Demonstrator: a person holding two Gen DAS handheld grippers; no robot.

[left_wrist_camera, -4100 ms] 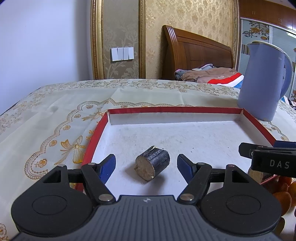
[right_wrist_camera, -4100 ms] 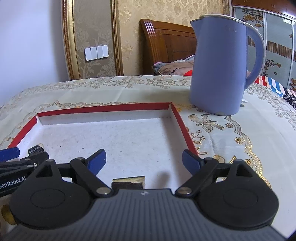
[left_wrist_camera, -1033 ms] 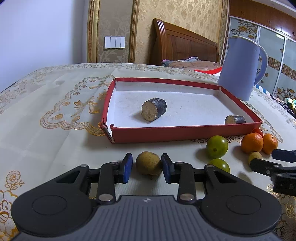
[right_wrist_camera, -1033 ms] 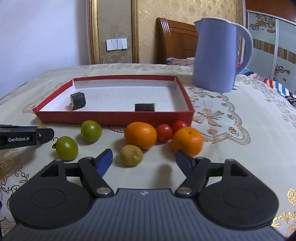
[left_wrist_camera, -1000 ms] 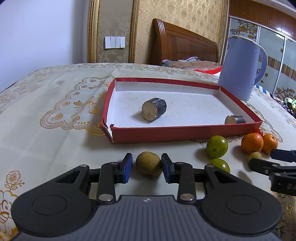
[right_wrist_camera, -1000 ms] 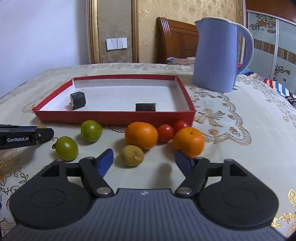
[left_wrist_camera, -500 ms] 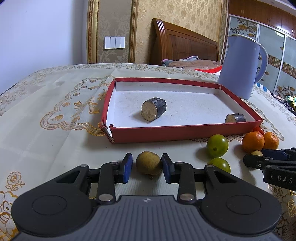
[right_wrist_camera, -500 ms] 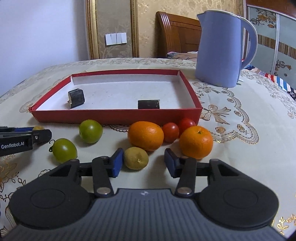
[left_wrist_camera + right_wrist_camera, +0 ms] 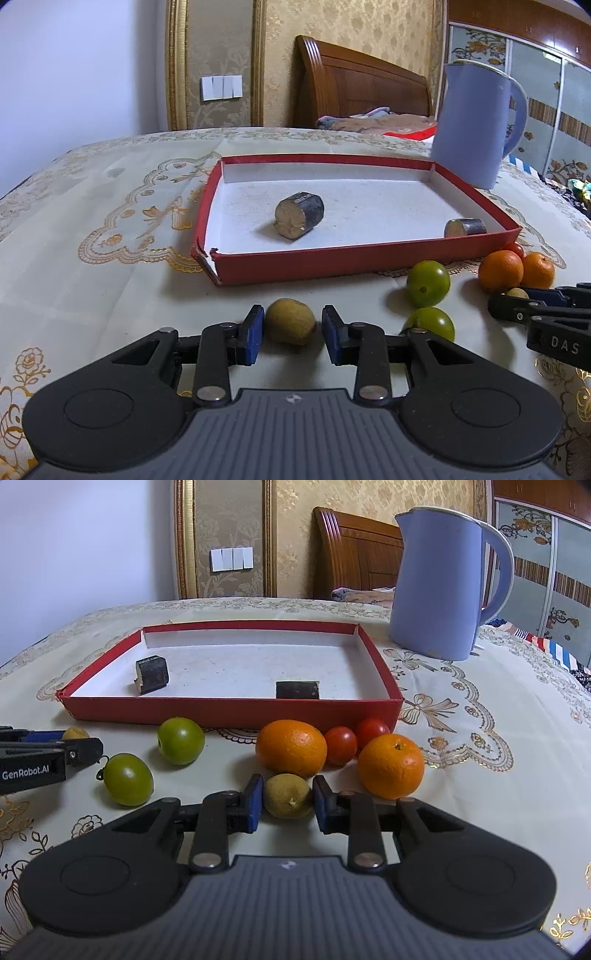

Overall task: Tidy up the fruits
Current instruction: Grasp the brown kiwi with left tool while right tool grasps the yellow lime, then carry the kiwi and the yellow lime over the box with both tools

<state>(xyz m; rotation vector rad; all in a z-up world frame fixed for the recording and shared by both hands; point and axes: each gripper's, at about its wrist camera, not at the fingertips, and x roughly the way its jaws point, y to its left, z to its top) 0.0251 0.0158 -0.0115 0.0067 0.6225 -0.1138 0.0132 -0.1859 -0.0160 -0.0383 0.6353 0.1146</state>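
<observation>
In the left wrist view my left gripper (image 9: 292, 323) is shut on a brown, kiwi-like fruit (image 9: 290, 328) that rests on the tablecloth in front of the red tray (image 9: 369, 258). In the right wrist view my right gripper (image 9: 288, 794) has its jaws closing tight on a second brownish-green fruit (image 9: 286, 799), and both blue pads press its sides. That fruit lies just in front of two oranges (image 9: 291, 747) (image 9: 391, 766) and two red tomatoes (image 9: 340, 746). Two green fruits (image 9: 181, 740) (image 9: 128, 779) lie between the grippers.
Two dark cylinders (image 9: 299, 220) (image 9: 464, 228) lie on the white floor of the tray. A tall blue kettle (image 9: 439, 583) stands behind the tray's right corner. A bed headboard and a wall are beyond the embroidered tablecloth.
My right gripper's jaws closed from wide apart onto the brownish-green fruit. The left gripper stayed shut on its fruit and did not move.
</observation>
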